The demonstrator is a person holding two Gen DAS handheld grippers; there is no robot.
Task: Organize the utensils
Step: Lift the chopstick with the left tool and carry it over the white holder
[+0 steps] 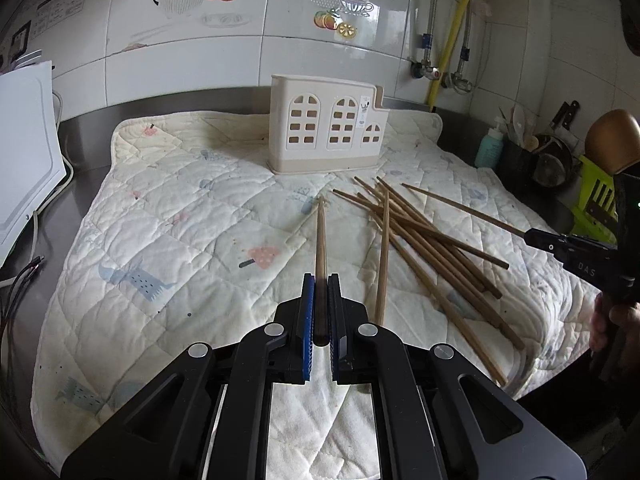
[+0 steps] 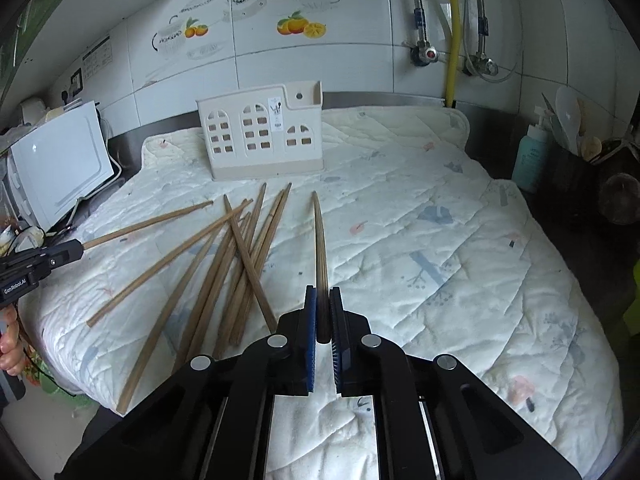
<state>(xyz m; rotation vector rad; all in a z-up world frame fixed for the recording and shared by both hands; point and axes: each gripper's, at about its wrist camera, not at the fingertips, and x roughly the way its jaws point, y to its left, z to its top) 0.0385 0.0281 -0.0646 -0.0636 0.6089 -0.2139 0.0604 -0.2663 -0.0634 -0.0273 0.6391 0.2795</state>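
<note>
My left gripper [image 1: 320, 280] is shut on a wooden chopstick [image 1: 320, 236] that points forward over the quilted mat [image 1: 180, 208]. My right gripper [image 2: 323, 292] is shut on another chopstick [image 2: 320, 240] and holds it above the mat [image 2: 440, 240]. A pile of several loose chopsticks [image 1: 424, 236] lies on the mat between the two grippers; it also shows in the right wrist view [image 2: 228, 264]. A cream utensil holder [image 1: 326, 124] with window cut-outs stands upright at the mat's far edge, also seen in the right wrist view [image 2: 264, 136]. The left gripper [image 2: 80, 248] shows at the right view's left edge, the right gripper [image 1: 530, 236] at the left view's right edge.
A white appliance [image 2: 60, 164] stands on the steel counter left of the mat. A teal bottle [image 2: 530, 160] and a dark pot of utensils [image 2: 576, 148] stand to the right. Pipes and a yellow hose [image 2: 452, 32] run down the tiled wall behind.
</note>
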